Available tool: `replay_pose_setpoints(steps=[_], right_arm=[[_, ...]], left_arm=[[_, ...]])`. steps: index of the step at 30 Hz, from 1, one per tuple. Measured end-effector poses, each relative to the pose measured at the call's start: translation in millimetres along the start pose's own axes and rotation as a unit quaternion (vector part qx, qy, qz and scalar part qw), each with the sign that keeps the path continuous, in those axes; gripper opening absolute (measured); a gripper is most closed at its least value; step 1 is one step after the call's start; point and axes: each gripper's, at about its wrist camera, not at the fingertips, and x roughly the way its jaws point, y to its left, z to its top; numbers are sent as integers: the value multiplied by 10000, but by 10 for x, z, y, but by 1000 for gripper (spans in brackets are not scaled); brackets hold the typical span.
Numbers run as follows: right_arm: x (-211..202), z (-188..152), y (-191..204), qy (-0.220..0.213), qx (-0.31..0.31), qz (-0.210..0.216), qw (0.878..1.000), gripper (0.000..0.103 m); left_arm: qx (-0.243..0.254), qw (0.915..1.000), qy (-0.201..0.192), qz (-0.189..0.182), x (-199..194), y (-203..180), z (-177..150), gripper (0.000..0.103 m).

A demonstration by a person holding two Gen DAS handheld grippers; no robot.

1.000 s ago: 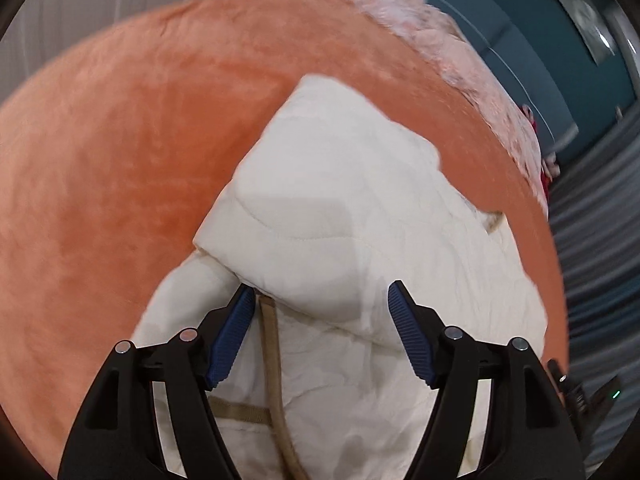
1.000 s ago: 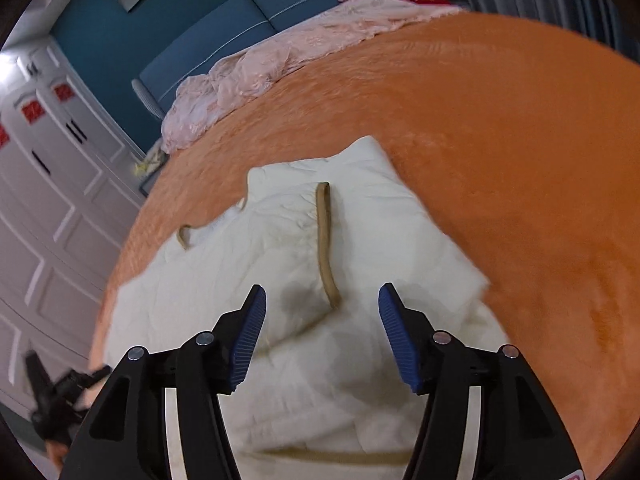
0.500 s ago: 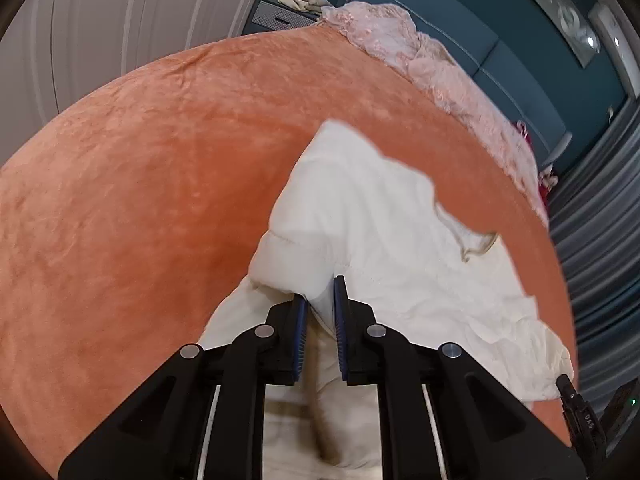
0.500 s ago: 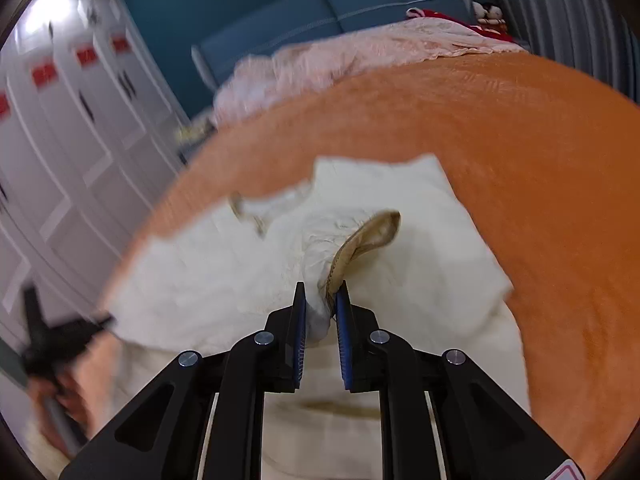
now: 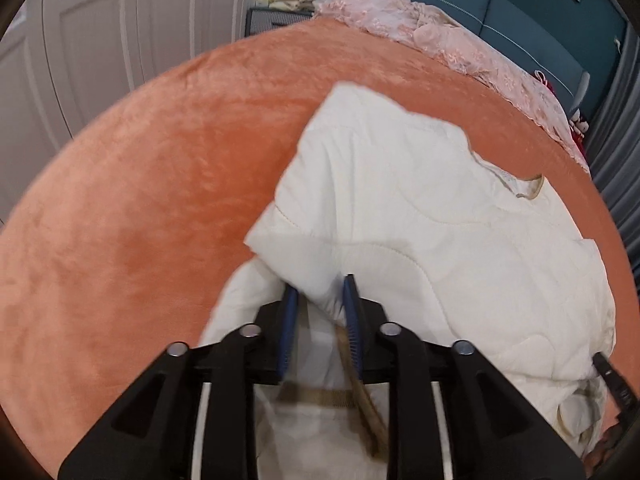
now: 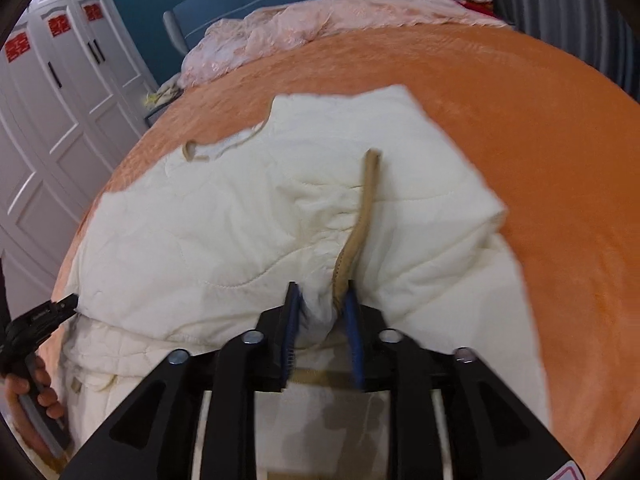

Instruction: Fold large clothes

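A cream quilted garment (image 5: 420, 216) was spread on an orange bedspread (image 5: 140, 200). Its near edge was pinched by the left gripper (image 5: 320, 300) and right gripper (image 6: 322, 308). Lifting and carrying that edge forward together seemed needed next.

Bed with orange plush blanket (image 5: 140, 200) (image 6: 540, 120). Lying on it: cream quilted garment (image 5: 440, 208) (image 6: 240, 220) mid-bed; pink lace fabric (image 5: 440, 36) (image 6: 300, 28) heaped along far edge.

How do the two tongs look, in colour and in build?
Both the left tongs and the right tongs have glossy black angular arms with triangular cut-outs, round silver screws, and ribbed blue pads on the fingers. No cables show.
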Motion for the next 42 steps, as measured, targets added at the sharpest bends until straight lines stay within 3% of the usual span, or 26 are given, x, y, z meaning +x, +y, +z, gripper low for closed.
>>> replay_pose_setpoints(steps=[3,6,9,12,19,35,38,39,42], right_arm=[[-337,73,-19,-475,-46,-236,9986,28],[-399,331,94,-676,-205,-138,9974,29],[-230,554,257,-740,-369,-41,9966,29],[114,661,402,-541,-555,-68,9970,29],[688,463,411,-127,-825,-388,9958,28],[775,336,383,-233,-784,-407,9958,28],[709,382,383,-174,-726,-373,9965,29],[652,415,405,-157,-706,-362,9967,31],[390,574,529,-382,-730,108,9965,39]], left_arm=[[138,9996,-250,70,-269,20,61,32],[325,9979,-531,174,-443,-76,233,32],[458,9973,-568,108,-339,-307,435,37],[641,9971,-392,91,42,-575,544,38],[870,9951,-98,449,614,-741,459,38],[1125,9901,-386,746,794,-778,249,40],[1016,9921,-396,617,731,-735,287,45],[861,9949,-367,377,637,-668,337,49],[570,9973,-464,36,389,-498,536,55]])
